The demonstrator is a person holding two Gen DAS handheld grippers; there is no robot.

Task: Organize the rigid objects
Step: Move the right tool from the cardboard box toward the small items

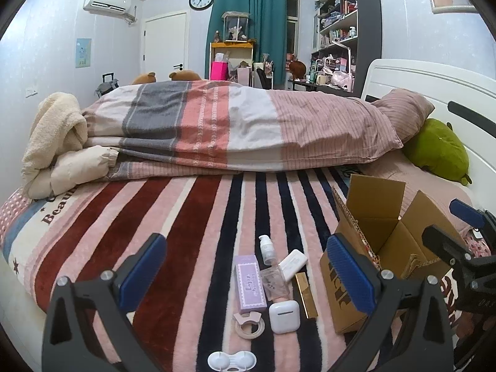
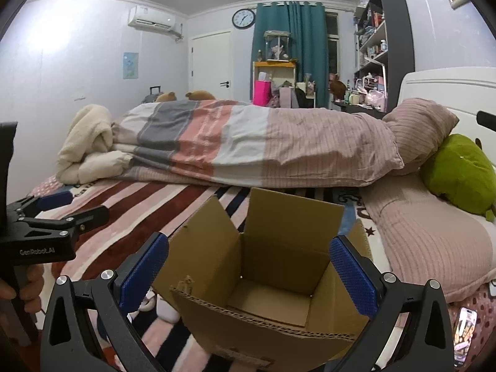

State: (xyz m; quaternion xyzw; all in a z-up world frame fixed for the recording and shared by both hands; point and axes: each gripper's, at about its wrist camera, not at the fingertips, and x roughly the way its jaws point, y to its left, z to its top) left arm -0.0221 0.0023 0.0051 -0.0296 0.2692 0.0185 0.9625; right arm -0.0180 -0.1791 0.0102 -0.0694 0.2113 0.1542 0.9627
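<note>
Several small items lie in a cluster on the striped blanket between my left gripper's point(image 1: 248, 272) wide-open fingers. They are a purple carton point(image 1: 250, 285), a clear pump bottle point(image 1: 267, 249), a white box point(image 1: 293, 263), a glass bottle point(image 1: 276, 282), a gold stick box point(image 1: 305, 294), a white earbuds case point(image 1: 283, 316), a tape ring point(image 1: 249, 325) and a white plastic clip point(image 1: 232, 361). An open, empty cardboard box point(image 1: 387, 238) stands just to their right. My right gripper point(image 2: 249, 274) hovers open over that cardboard box point(image 2: 288, 226), holding nothing.
A folded striped duvet point(image 1: 217, 124) and a cream blanket point(image 1: 55, 136) fill the far half of the bed. A pink pillow point(image 2: 421, 130), a green plush point(image 2: 462, 173) and the white headboard point(image 2: 449, 86) lie to the right. A phone point(image 2: 465, 331) rests at the lower right.
</note>
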